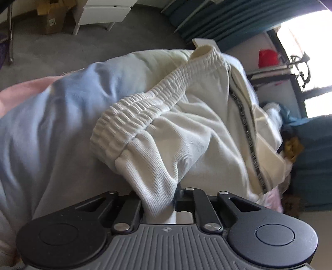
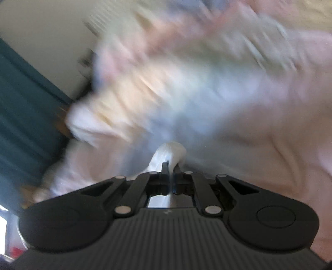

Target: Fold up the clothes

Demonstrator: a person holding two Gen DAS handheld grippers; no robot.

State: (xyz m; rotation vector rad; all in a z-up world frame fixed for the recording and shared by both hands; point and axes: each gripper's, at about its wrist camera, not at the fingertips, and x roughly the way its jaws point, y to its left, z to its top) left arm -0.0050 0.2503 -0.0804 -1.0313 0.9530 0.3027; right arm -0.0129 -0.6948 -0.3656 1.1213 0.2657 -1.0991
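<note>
In the left wrist view a pair of cream-white trousers (image 1: 186,124) with a ribbed elastic waistband (image 1: 149,103) and a dark printed side stripe (image 1: 251,143) hangs in front of me. My left gripper (image 1: 158,204) is shut on a bunch of the white fabric just below the waistband. In the blurred right wrist view my right gripper (image 2: 171,168) is shut on a fold of white fabric (image 2: 170,151). Pale blue and pink cloth (image 2: 207,93) fills the view beyond it.
A pale blue and pink bed cover (image 1: 51,108) lies under the trousers. Teal curtains (image 1: 217,18), a bright window (image 1: 311,52), a white cabinet (image 1: 103,14) and a cardboard box (image 1: 51,18) stand around the grey floor (image 1: 83,45). A teal seat (image 1: 311,155) stands at the right.
</note>
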